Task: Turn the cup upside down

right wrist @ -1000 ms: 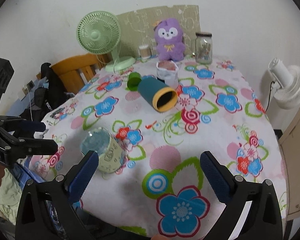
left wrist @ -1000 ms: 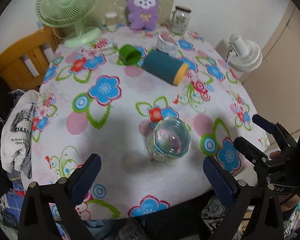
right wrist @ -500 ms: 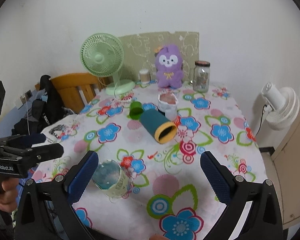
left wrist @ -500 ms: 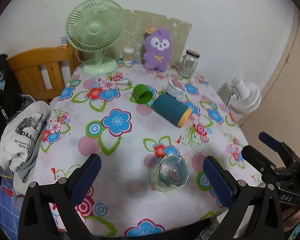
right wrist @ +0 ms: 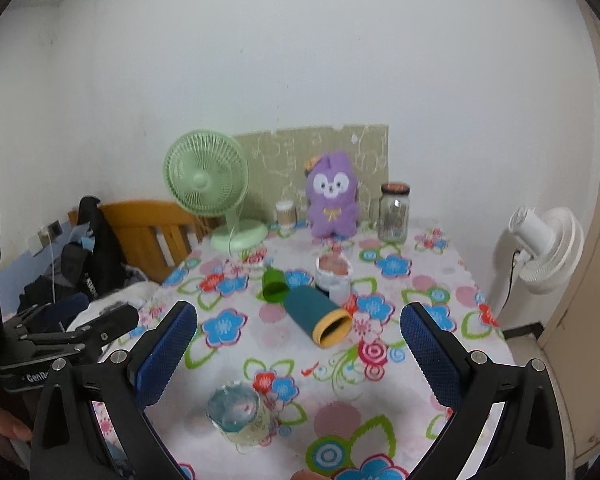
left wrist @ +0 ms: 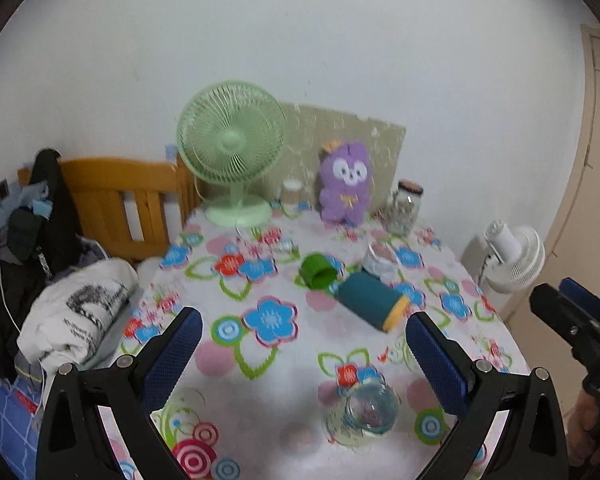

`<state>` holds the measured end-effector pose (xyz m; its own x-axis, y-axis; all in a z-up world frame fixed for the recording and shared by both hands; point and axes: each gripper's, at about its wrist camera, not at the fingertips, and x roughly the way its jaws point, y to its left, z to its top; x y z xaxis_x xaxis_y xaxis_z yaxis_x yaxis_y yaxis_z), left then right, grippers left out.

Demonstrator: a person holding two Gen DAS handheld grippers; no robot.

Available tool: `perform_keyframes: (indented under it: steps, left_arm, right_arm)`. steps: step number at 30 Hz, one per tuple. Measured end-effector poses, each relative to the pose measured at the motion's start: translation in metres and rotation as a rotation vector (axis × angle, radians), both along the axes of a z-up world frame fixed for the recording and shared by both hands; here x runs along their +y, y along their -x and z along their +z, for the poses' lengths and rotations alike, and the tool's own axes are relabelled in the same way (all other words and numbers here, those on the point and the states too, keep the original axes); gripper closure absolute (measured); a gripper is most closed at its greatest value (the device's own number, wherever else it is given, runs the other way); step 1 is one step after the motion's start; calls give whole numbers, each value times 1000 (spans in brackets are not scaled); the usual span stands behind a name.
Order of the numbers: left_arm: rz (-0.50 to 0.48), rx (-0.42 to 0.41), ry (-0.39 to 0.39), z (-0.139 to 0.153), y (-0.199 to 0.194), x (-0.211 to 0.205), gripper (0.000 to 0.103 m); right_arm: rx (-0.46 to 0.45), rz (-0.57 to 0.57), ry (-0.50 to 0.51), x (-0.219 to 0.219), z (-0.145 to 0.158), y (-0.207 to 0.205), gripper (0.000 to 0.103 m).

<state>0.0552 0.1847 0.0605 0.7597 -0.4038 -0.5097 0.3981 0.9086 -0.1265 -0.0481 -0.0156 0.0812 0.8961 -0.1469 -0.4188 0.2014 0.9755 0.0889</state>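
Observation:
A clear glass cup stands on the flowered tablecloth near the table's front edge; it also shows in the right wrist view. I see its flat base on top, so it seems to stand mouth down. My left gripper is open and empty, held above and behind the cup. My right gripper is open and empty, also raised back from the table. Each gripper shows at the edge of the other's view, the right one and the left one.
A teal tumbler lies on its side mid-table beside a small green cup. A white pouch, green fan, purple plush and glass jar stand farther back. A white fan stands right, a wooden chair left.
Both grippers have pulled back and tilted up from the table, so the cup sits lower and smaller in both views. The cup has not moved.

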Motion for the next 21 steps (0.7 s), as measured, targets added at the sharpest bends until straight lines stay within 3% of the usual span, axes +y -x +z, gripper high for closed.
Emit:
perform_keyframes:
  steps: [13,21]
  left_arm:
    - [71,-191,59,28,23,10,0]
    - [87,-229,78,36,27,18,0]
  right_arm:
    - [-138,-9,72,28,29,11,0]
    - [-124,-21,82,34,30,13,0]
